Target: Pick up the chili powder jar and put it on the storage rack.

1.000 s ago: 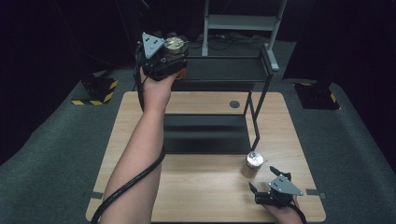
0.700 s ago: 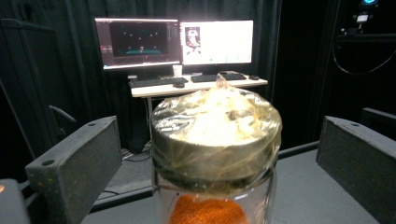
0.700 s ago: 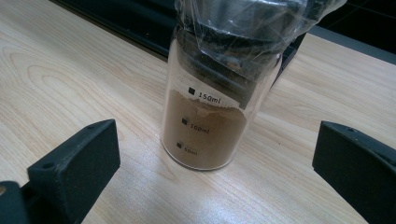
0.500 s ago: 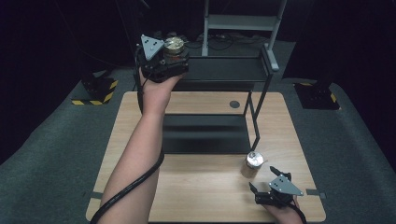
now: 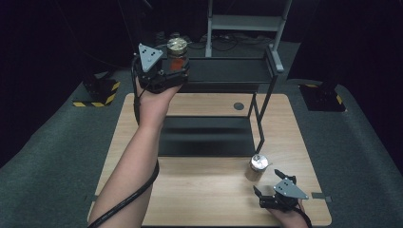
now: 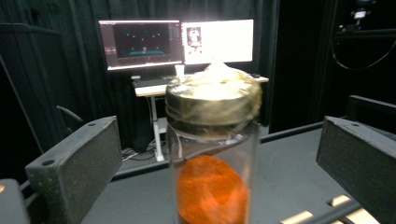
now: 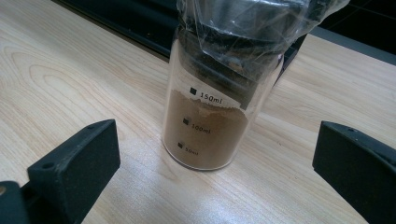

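While the wooden table (image 5: 204, 199) carries the black two-tier rack (image 5: 223, 76), you work at both ends of it at once. The rack sits at the far middle of the table, lower shelf flat on the wood, upper shelf raised on thin posts (presumably where the jars are meant to go).

Your left gripper (image 5: 164, 71) is lifted at the left end of the upper shelf, arm stretched well forward. In the left gripper view the orange-spice jar (image 6: 212, 154) stands upright between the jaws, gold lid (image 6: 214, 105) wrapped in film. The jaws look spread wide, well apart from the glass on both sides, yet the jar rides up with the gripper in the high view; whether something lower down pinches it, you cannot tell from these pictures. The jar is just over the shelf's front edge, kept upright so it can land on its base.

Your right gripper (image 5: 278, 192) rests low at the near right of the table, jaws wide open and empty, aimed at the brown-powder jar (image 7: 212, 102). That jar stands on the bare wood just in front of the rack's right post, near the gripper but not touching it. The open jaws flank it from a little back, so it looks like the next pick, waiting.
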{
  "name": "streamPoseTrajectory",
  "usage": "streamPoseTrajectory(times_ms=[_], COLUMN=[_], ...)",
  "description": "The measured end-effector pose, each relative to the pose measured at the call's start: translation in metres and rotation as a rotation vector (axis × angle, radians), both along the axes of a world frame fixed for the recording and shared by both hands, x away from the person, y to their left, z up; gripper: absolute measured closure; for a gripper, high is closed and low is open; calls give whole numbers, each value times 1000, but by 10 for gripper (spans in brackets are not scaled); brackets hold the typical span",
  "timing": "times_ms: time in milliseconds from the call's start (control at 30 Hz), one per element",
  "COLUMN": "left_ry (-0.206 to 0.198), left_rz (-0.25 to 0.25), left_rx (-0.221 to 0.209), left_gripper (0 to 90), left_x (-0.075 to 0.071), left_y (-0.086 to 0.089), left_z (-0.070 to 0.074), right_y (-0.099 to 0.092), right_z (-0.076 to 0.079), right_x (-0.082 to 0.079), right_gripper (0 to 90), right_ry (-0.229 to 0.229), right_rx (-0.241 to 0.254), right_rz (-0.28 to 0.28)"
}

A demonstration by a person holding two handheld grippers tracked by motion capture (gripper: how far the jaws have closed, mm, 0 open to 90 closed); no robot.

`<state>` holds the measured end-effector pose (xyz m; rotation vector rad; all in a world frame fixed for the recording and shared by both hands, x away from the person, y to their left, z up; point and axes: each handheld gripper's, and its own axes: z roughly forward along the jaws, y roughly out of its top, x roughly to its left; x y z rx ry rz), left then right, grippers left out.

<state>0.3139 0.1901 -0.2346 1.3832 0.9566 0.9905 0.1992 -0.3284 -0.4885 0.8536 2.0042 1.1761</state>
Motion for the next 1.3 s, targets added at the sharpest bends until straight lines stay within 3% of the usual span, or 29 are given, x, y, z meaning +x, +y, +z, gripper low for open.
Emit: streamPoseTrajectory(times_ms=[367,600,867,1300], left_ry=[-25,-33,-37,-8], left_rz=[9,-1,1,6], left_rx=[2,-12,4,24], left_gripper=[4,4,4,4], left_x=[-32,-46,-62,-89], left_y=[7,16,23,33], left_z=[-10,-19,-28,-56], right_y=[1,1,1,2], right_z=[0,0,0,0], right_x=[-1,-1,0,-1], right_gripper=[0,0,0,0], right_ry=[-5,-8,-7,-9], right_rx=[-9,-14,-16,-23], right_rz=[3,9,11,11])
